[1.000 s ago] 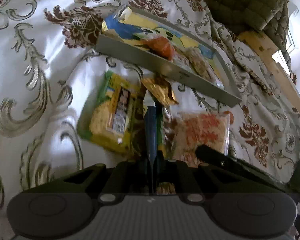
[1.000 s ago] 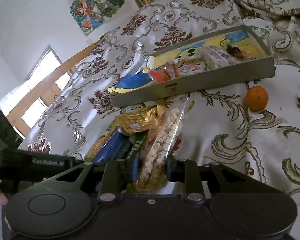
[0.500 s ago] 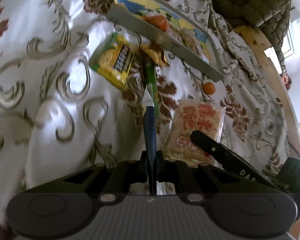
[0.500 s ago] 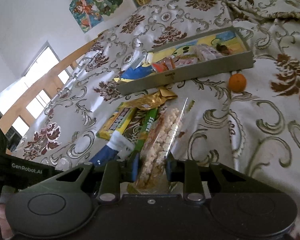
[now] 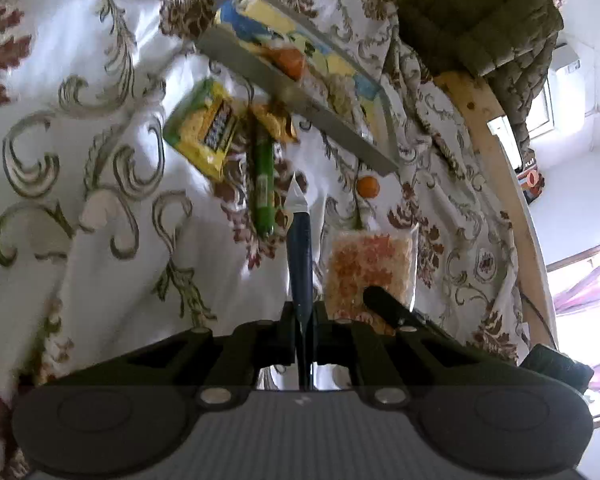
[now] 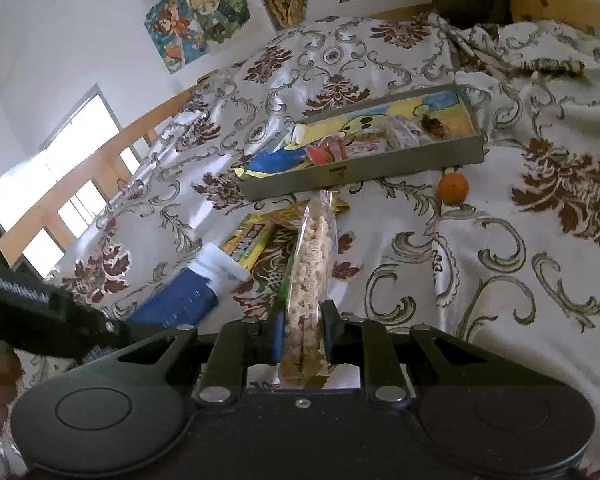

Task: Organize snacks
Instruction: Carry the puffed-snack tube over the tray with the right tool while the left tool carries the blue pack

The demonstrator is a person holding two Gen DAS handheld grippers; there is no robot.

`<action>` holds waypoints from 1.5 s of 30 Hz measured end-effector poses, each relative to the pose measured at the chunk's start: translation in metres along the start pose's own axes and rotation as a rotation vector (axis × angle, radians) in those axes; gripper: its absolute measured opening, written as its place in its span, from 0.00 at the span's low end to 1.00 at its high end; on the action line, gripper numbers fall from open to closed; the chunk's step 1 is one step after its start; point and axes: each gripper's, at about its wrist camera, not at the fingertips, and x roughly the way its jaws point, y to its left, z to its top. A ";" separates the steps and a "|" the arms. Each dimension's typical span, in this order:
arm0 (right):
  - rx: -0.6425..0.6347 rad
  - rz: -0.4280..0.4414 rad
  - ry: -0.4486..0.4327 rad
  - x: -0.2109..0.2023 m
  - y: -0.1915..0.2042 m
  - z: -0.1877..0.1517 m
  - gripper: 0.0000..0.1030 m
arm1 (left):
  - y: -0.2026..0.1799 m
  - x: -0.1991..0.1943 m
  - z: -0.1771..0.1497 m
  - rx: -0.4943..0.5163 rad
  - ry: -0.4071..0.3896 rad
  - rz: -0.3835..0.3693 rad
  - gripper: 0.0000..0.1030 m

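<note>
Snacks are in both hands now: the right gripper (image 6: 303, 322) has just squeezed tighter on a clear bag of puffs (image 6: 310, 264), which sticks out long and straight ahead, and the left gripper (image 5: 302, 316) is shut tight on a flat blue packet (image 5: 300, 256), seen edge-on and also pointing ahead. Both packs are up off the flowery bedspread (image 6: 500, 280) and point toward the grey tray (image 6: 364, 172), which lies ahead of both hands with its long side turned to them. I think the right hand's bag is nearer, since its tip seems to nearly meet the tray wall, while a yellow pack (image 5: 202, 132), a green tube (image 5: 262, 184) and an orange (image 6: 453, 188) lie on the bed in front of the tray.
</note>
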 end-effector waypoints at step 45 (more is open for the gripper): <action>-0.060 -0.030 -0.036 0.238 -0.061 0.214 0.20 | 0.005 0.176 0.260 0.170 -0.228 0.088 0.08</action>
